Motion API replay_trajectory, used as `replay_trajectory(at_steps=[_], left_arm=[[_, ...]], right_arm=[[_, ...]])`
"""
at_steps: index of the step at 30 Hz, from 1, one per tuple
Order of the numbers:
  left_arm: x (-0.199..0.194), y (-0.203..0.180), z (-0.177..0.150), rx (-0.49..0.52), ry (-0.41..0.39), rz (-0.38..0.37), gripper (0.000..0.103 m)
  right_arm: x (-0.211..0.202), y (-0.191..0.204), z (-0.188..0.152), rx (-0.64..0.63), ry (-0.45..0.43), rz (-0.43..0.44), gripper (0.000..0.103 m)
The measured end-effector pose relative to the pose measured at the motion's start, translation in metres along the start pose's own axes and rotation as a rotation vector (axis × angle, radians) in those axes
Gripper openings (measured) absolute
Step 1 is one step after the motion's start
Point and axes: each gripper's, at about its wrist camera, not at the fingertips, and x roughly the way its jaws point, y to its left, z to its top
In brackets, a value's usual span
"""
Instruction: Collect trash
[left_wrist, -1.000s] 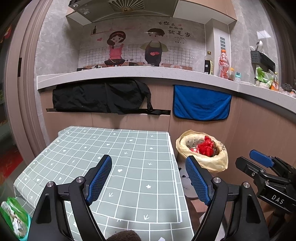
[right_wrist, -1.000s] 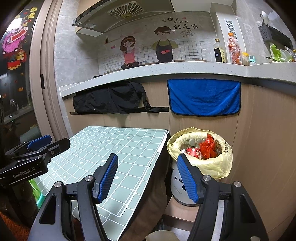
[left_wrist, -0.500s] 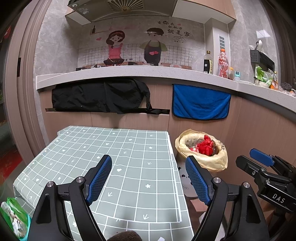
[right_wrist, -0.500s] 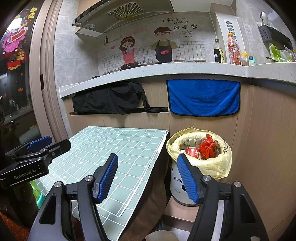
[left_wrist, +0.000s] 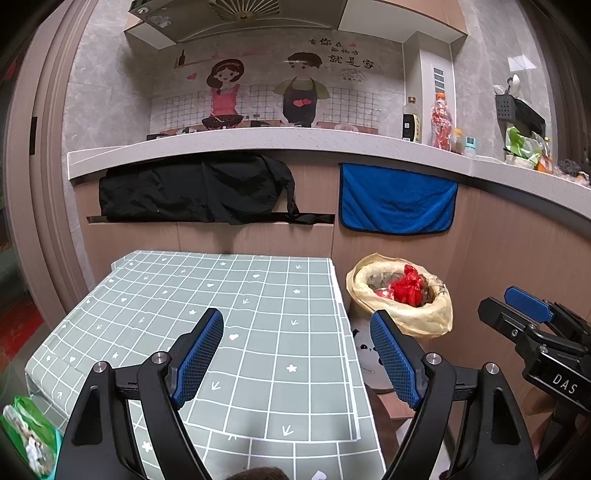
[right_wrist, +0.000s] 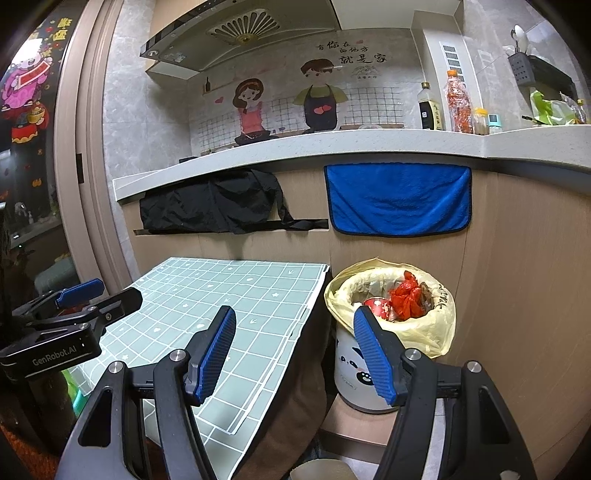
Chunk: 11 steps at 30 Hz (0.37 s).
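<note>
- My left gripper (left_wrist: 295, 350) hangs over the table (left_wrist: 258, 295), jaws spread wide, nothing between them.
- My right gripper (right_wrist: 293, 350) is released too and empty, angled at the bin (right_wrist: 391, 325) beside the table's edge.
- Trash: red wrapper (right_wrist: 406, 299) and a can sit inside the bin's yellow liner.
- No loose trash shows on the tabletop; collecting looks finished, I'd say.

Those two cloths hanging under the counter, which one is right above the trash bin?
The blue towel hangs above the yellow-lined trash bin. The black cloth hangs further left, behind the checked table.
</note>
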Motion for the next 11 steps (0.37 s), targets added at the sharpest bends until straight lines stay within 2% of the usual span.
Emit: replay_trajectory(at_steps=[11], left_arm=[[0.014,0.015,0.005,0.003,0.019,-0.016,0.081]], right_arm=[[0.003,-0.001,0.001,0.000,0.004,-0.013,0.064]])
